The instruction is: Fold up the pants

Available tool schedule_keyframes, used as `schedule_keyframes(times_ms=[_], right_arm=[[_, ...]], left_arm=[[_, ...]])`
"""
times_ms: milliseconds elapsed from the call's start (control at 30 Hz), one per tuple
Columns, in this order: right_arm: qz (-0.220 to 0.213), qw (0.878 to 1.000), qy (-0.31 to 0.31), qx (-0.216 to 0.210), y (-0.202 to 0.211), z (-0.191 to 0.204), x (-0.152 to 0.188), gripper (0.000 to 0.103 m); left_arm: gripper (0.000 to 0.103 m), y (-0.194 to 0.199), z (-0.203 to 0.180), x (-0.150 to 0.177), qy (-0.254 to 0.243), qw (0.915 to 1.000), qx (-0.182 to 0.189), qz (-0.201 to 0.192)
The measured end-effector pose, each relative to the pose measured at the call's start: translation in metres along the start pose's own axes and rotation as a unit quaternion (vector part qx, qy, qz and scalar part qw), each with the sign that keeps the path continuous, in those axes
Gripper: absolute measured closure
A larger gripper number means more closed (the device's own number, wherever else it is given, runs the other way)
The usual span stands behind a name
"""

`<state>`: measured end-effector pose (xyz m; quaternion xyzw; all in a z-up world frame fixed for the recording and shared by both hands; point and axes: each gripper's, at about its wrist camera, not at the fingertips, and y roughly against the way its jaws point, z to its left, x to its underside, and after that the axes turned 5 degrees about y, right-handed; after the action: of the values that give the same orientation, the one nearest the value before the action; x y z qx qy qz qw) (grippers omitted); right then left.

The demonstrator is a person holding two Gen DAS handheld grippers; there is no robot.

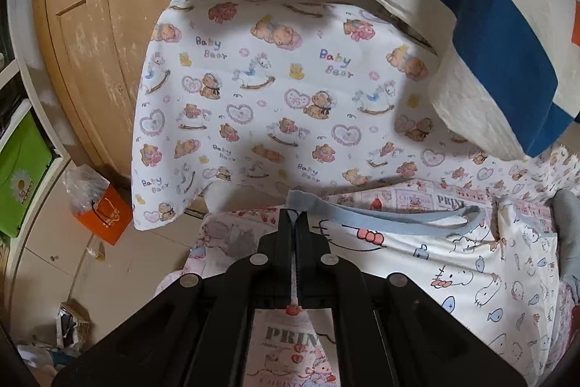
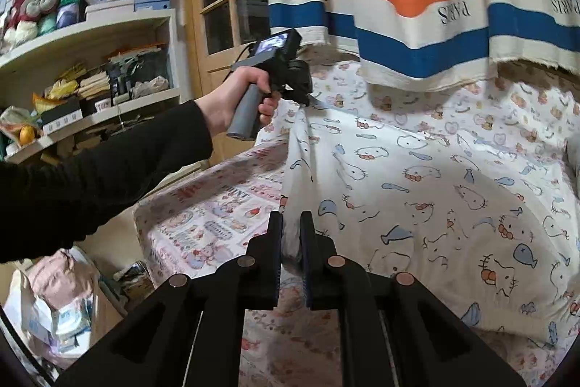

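Okay, pants (image 2: pixel 435 184) first: white fabric printed with cats and little blue fish, spread over the patterned sheet (image 2: pixel 203 223) on the bed, with the light-blue waistband (image 1: pixel 398 216) running across my left wrist view. My left gripper (image 1: pixel 298 216) is clamped tight on the waistband's end, the blue edge pinched between the two black fingers. From the right wrist camera I can see the left hand (image 2: pixel 246 97) on the grey handle, black sleeve behind it, lifting one corner of the pants off the bed. My right gripper (image 2: pixel 291 231) sits narrow, with a fold of the white fabric caught between its fingers; the pads themselves are hidden by the cloth. The pants' far right edge runs out of frame, so I can't see the legs' ends. A bear-print cloth (image 1: pixel 272 89) lies beyond, a striped towel (image 2: pixel 417 6) hangs above, cut off at the top. Cluttered shelves (image 2: pixel 90 78) and a wooden door (image 1: pixel 94 35) sit at left, warped by the lens.
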<state>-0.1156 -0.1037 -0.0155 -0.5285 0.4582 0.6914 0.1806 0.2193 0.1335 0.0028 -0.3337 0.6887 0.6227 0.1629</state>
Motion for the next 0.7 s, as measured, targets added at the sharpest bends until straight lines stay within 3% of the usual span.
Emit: schedule_keyframes(times_ms=[200,367,433,700], right_arm=[[-0.01,1.0,-0.018,0.019,0.007,-0.014,-0.004,0.094],[-0.033,0.998,-0.017,0.041,0.02,-0.024,-0.009,0.094],[-0.044,0.997,-0.016,0.055,0.028,-0.028,-0.01,0.094],[-0.072,0.989,-0.036,0.121,0.064,-0.055,0.002,0.094]], left_arm=[[0.102,0.009,-0.009,-0.001,-0.004,0.9999,0.006,-0.014],[0.102,0.033,-0.03,-0.021,-0.003,0.9987,0.033,-0.038],[0.102,0.044,-0.047,-0.029,-0.006,0.9973,0.059,-0.044],[0.102,0.074,-0.15,-0.04,-0.064,0.9895,0.108,-0.073]])
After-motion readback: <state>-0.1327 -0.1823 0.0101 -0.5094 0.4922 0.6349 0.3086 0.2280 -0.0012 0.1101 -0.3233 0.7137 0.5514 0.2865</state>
